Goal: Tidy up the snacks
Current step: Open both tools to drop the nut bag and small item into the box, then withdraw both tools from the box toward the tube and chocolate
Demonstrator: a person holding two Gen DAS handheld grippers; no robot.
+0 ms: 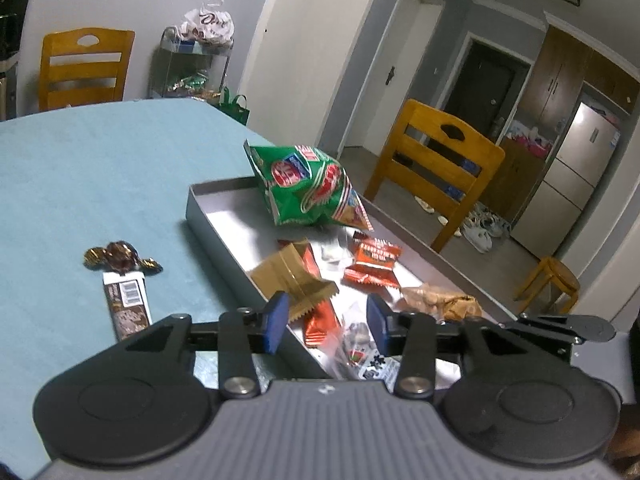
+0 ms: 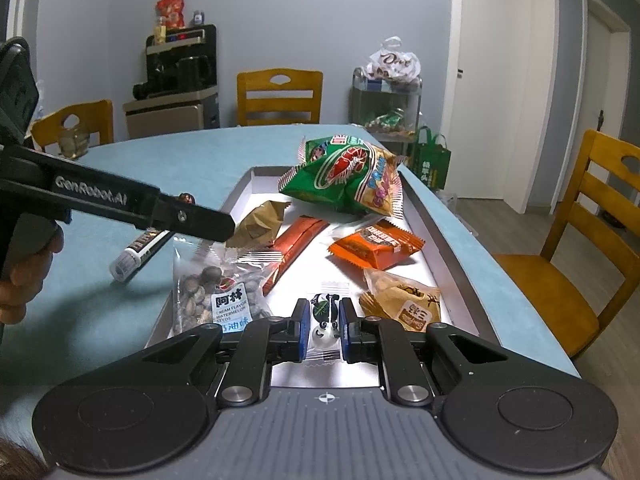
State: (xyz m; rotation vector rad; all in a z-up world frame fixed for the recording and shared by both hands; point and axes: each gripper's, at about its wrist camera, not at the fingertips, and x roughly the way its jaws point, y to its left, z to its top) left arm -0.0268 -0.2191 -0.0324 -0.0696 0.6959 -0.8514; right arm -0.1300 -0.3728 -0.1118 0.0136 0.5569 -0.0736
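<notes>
Two snacks were left out on the table (image 1: pixel 100 168) when I paused here: a twist-wrapped candy (image 1: pixel 120 261) and a dark bar (image 1: pixel 127 305), both just off the tray's (image 1: pixel 216 232) left wall. Everything else sat inside the tray: the green chip bag (image 2: pixel 344 180) at the far end, orange packs mid-tray, the seed bag (image 2: pixel 218 284) at the near left corner.

My left gripper (image 1: pixel 323 320) hung with its fingers apart and nothing between them, straddling the tray's left wall, with a gold pack (image 1: pixel 294 278) lying in the tray just ahead. My right gripper (image 2: pixel 323 330) was clamped on a small panda candy (image 2: pixel 326 320) low over the tray's near end.

I figured the smart move was to set that candy down in the bare strip beside the peanut pack (image 2: pixel 404 300), letting go low so it didn't bounce off the metal.

Room was tight. The left gripper's body slanted across the tray's left edge, so I'd have kept the two hands from crossing. The table's right edge ran close by the tray, with a chair (image 2: pixel 580 232) just past it.
</notes>
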